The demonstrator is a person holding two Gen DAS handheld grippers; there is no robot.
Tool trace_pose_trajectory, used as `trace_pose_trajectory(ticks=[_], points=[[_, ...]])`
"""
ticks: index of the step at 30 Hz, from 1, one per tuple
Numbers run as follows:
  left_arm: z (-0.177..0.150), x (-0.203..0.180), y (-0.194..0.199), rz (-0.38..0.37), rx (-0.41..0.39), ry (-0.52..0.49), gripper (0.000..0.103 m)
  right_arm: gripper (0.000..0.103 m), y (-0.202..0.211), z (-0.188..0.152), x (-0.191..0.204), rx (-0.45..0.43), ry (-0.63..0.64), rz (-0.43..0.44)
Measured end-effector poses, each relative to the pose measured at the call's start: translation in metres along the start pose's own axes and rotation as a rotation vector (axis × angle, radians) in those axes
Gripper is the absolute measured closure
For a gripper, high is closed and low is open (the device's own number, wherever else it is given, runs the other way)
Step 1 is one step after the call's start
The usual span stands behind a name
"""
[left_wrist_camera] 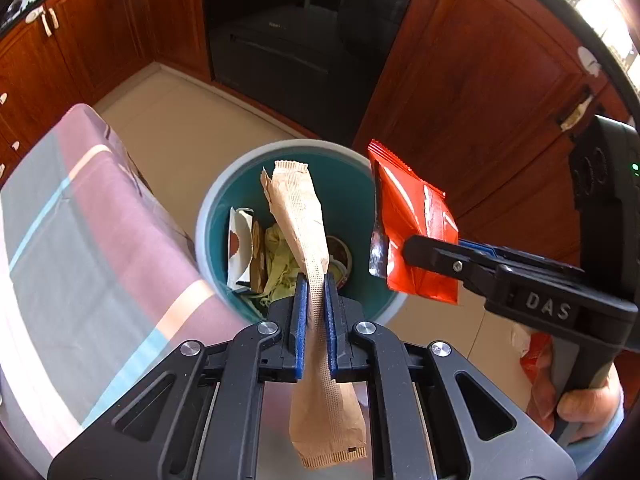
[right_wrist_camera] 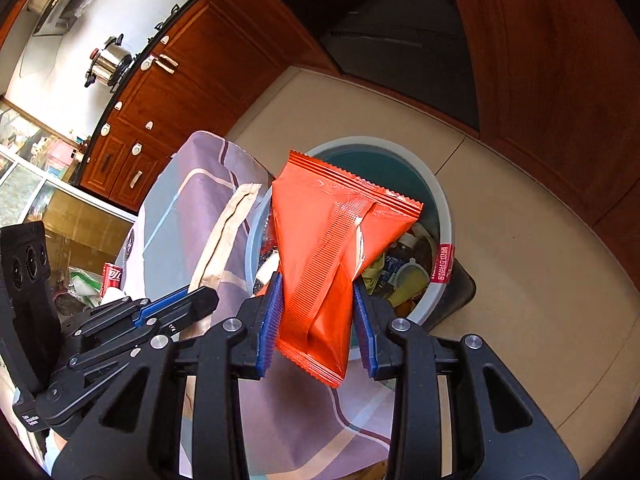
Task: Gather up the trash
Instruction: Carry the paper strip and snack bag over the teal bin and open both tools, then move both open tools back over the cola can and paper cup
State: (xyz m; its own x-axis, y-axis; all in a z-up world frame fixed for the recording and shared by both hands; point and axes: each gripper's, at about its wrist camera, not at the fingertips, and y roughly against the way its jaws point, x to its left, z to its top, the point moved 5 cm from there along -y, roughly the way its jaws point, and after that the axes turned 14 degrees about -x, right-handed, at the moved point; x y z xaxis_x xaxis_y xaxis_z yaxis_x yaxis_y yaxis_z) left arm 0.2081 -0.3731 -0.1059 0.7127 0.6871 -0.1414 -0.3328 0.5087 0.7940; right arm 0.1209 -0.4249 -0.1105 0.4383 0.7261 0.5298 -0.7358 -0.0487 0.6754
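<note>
Drop-off step judged in hand: both pieces of trash are carried to the bin, neither released yet.

Cloth-covered tabletop (left_wrist_camera: 92, 216) is seen at the left, its edge just beside the bin (left_wrist_camera: 208, 216); wooden cabinet doors (left_wrist_camera: 472, 92) stand behind and to the right, with pale floor tile between. Open room is left above the bin mouth; the tabletop edge is the nearest thing to be bumped on the left side.

The bin is grey-rimmed with a teal inside and is already partly filled with wrappers and cups.

Orange wrapper (right_wrist_camera: 320, 264) is held in the right claw (right_wrist_camera: 316, 320), jaws part-open with the pads pressing its crumpled sides; in the left wrist view it hangs over the bin's right rim, partly outside.

Brown paper sachet (left_wrist_camera: 308, 240) is pinched in the left claw (left_wrist_camera: 314, 320), jaws nearly shut on its middle, and it hangs well inside the bin mouth.

Next move, as judged: the left claw can be opened as is; the right claw should first be shifted inward over the opening, or the wrapper may slide down outside the rim.
</note>
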Motion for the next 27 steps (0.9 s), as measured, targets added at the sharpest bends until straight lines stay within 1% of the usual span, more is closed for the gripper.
trace_pose_trajectory(ticks=[4, 6, 7, 8, 9, 10, 11, 12, 13, 17, 19, 23, 27], points=[[0.005, 0.007, -0.024, 0.006, 0.027, 0.004, 0.094, 0.066, -0.013, 0.006, -0.007, 0.015, -0.021, -0.004], [0.006, 0.011, -0.032, 0.008, 0.033, 0.016, 0.091, 0.065, -0.018, 0.008, -0.009, 0.019, -0.025, -0.004], [0.009, 0.013, -0.037, 0.009, 0.039, 0.025, 0.091, 0.062, -0.021, 0.009, -0.01, 0.02, -0.027, -0.002], [0.009, 0.015, -0.041, 0.006, 0.046, 0.037, 0.088, 0.06, -0.022, 0.01, -0.011, 0.019, -0.029, -0.005], [0.008, 0.016, -0.043, 0.003, 0.053, 0.052, 0.082, 0.049, -0.024, 0.011, -0.012, 0.015, -0.03, -0.007], [0.009, 0.017, -0.043, -0.001, 0.053, 0.064, 0.062, 0.036, -0.024, 0.011, -0.011, 0.012, -0.029, -0.011], [0.01, 0.02, -0.043, 0.002, 0.043, 0.071, 0.043, 0.031, -0.025, 0.011, -0.011, 0.009, -0.03, -0.01], [0.011, 0.023, -0.043, 0.021, 0.031, 0.071, 0.04, 0.026, -0.025, 0.012, -0.011, 0.005, -0.031, -0.009], [0.011, 0.025, -0.043, 0.026, 0.027, 0.072, 0.036, 0.025, -0.025, 0.012, -0.012, 0.0, -0.036, -0.01], [0.01, 0.03, -0.041, 0.016, 0.045, 0.097, 0.024, 0.02, -0.027, 0.01, -0.016, 0.009, -0.057, -0.031], [0.009, 0.031, -0.039, 0.023, 0.042, 0.09, 0.021, 0.018, -0.026, 0.008, -0.017, 0.012, -0.064, -0.036], [0.01, 0.03, -0.038, 0.032, 0.033, 0.077, 0.014, 0.017, -0.023, 0.007, -0.015, 0.014, -0.054, -0.053], [0.007, 0.028, -0.03, 0.033, 0.02, 0.071, 0.01, 0.017, -0.018, 0.006, -0.015, 0.013, -0.043, -0.063]])
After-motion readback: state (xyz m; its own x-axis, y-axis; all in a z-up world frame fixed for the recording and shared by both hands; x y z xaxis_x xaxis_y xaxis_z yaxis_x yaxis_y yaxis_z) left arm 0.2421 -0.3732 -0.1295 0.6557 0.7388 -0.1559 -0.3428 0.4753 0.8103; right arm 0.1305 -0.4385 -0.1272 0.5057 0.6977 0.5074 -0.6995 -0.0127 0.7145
